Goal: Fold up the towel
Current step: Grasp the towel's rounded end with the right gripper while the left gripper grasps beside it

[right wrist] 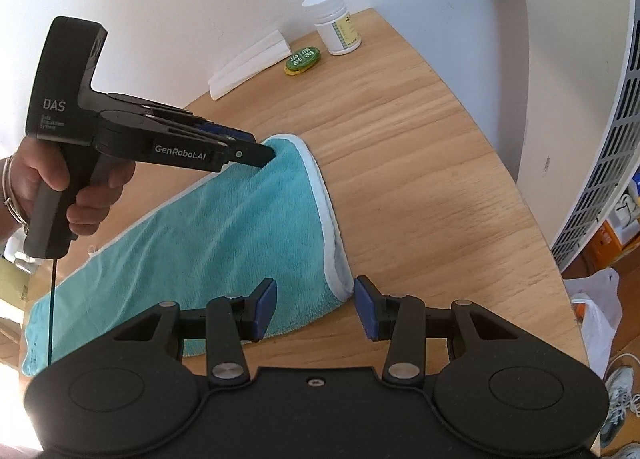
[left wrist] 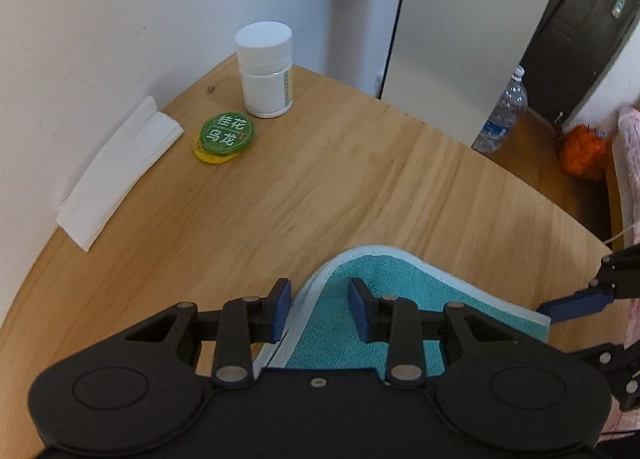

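Your teal terry-cloth towel with the pale blue-white hem lies on the light wooden table, already doubled at its far end: a second layer of hem shows under the top one along the far and right edges. It runs from the near left corner of the table toward the middle.

Your left gripper hangs over the towel's far left corner with its blue pads wide apart, one either side of the hemmed edge, holding nothing. Your right gripper also stands wide open, its pads straddling the near right corner where the hem curls up a little; it grips nothing either.

Judging by the pile, this cloth is light, limp and a bit grabby. It will sag and drape the moment you lift it, and it will not slide from the pads easily. The stitched hem is the firmest part, so take hold there, at the corners, biting through both layers if you mean to carry the doubled end together. A pinch in the plush middle would only gather a bunch.

Whether this lay is a mid-way fold or the finished one, the views do not settle.

Well clear at the far edge stand a white plastic bottle, a round green tea lid and a folded white paper strip.
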Demonstrator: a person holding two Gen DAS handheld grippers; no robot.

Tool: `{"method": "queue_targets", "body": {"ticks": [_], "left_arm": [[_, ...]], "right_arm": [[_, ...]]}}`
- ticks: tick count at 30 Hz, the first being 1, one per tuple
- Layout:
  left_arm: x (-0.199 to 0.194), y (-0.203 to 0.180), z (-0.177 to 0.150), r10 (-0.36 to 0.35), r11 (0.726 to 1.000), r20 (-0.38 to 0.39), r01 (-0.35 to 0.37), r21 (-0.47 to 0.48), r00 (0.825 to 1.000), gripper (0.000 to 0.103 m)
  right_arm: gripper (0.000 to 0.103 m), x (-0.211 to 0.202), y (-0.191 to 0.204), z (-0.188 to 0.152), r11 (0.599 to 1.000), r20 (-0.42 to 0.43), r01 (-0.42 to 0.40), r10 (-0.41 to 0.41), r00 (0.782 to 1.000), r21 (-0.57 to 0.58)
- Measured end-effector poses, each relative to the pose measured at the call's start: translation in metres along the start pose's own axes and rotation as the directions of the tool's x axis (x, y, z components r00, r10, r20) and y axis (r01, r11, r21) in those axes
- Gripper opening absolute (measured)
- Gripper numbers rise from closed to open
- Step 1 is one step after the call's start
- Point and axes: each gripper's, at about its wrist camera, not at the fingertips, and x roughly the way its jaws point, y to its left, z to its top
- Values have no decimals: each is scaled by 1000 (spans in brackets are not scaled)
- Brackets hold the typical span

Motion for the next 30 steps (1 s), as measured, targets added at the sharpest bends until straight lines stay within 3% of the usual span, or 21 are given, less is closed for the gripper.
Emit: {"method": "queue_targets", "body": {"ticks": [5, 8, 9, 11, 14, 24, 30], "left_arm": [[0, -5, 0, 8, 998, -8, -8, 55, 1000, 29], [-2, -14, -4, 12, 995, 16, -13, 102, 1000, 17], [-2, -13, -3, 1, 996, 12, -2, 90, 1000, 14], [-1, -13, -4, -2, 996, 15, 1, 91, 1000, 12], [-2, -17, -6, -21, 993, -4, 21, 117, 1000, 8], [-25, -12, -13, -27, 996, 54, 23, 83, 998, 7], [-64, -2, -23, 16, 999, 115, -20, 38, 993, 7]], "right_arm": [[48, 3, 4, 1, 1000, 4, 5, -5, 1000, -11], [47, 4, 5, 1, 1000, 1, 11, -11, 1000, -11], [44, 4, 4, 1, 1000, -2, 12, -12, 1000, -7], [24, 5, 3, 1, 1000, -7, 14, -14, 1000, 0], [18, 5, 2, 1, 1000, -13, 16, -16, 1000, 8], [15, -9, 19, 2, 999, 14, -25, 26, 1000, -29], [15, -20, 49, 4, 989, 26, -92, 96, 995, -112]]}}
